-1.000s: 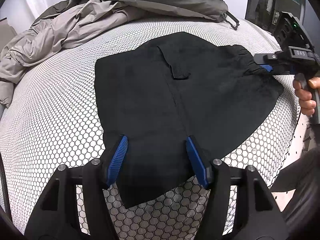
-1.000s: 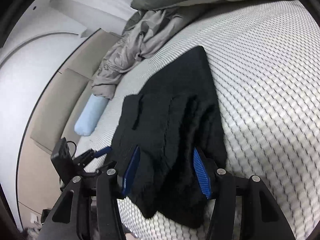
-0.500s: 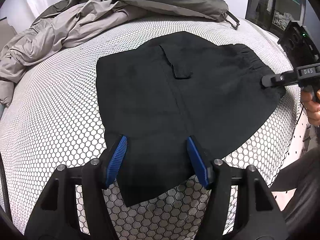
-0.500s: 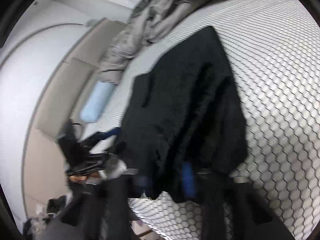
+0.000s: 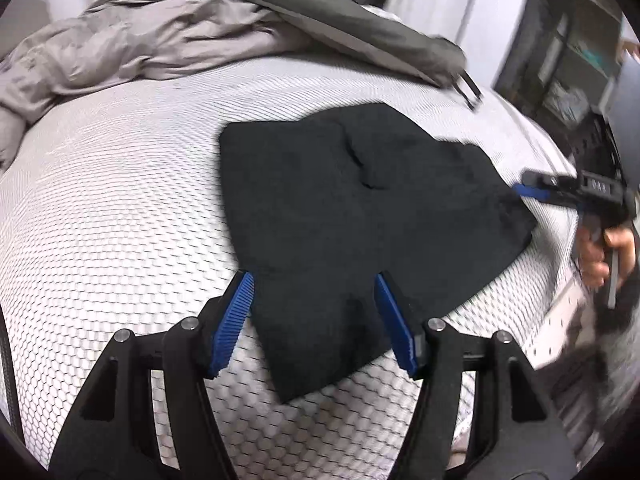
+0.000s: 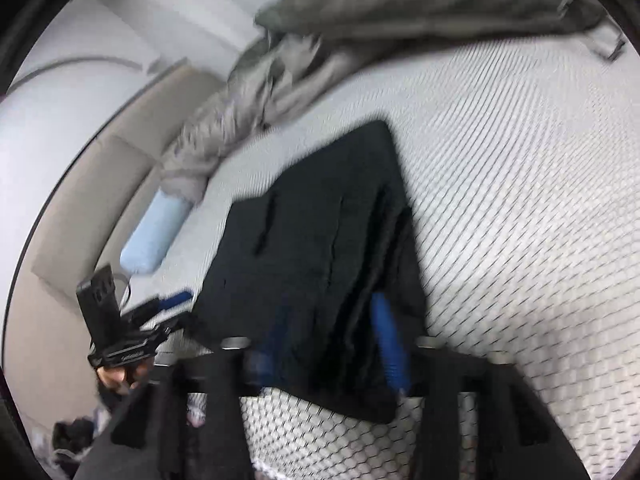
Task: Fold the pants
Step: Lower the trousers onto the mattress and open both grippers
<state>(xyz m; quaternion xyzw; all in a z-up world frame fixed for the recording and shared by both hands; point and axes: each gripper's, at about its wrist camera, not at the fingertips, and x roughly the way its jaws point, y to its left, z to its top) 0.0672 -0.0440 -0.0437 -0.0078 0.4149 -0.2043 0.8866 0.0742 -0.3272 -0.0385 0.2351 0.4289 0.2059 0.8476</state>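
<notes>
The black pants [image 5: 360,208] lie folded flat on the white honeycomb-patterned mattress [image 5: 120,208]. My left gripper [image 5: 316,320] is open, its blue pads either side of the near corner of the pants, just above the cloth. My right gripper [image 5: 532,190] shows at the pants' right corner in the left wrist view, beside the cloth. In the blurred right wrist view my right gripper [image 6: 332,344] is open with the near edge of the pants [image 6: 312,264] between its fingers. The left gripper [image 6: 160,308] shows there at the pants' left edge.
A heap of grey and olive bedding or clothes [image 5: 168,40] lies along the far side of the mattress. A light blue pillow [image 6: 154,236] sits by the beige headboard [image 6: 72,216]. Dark furniture [image 5: 560,60] stands beyond the mattress's right edge.
My right gripper shut on the waistband edge half a second ago and has opened again, drawing back. Both cameras have pulled back slightly. The pants lie flatter.
</notes>
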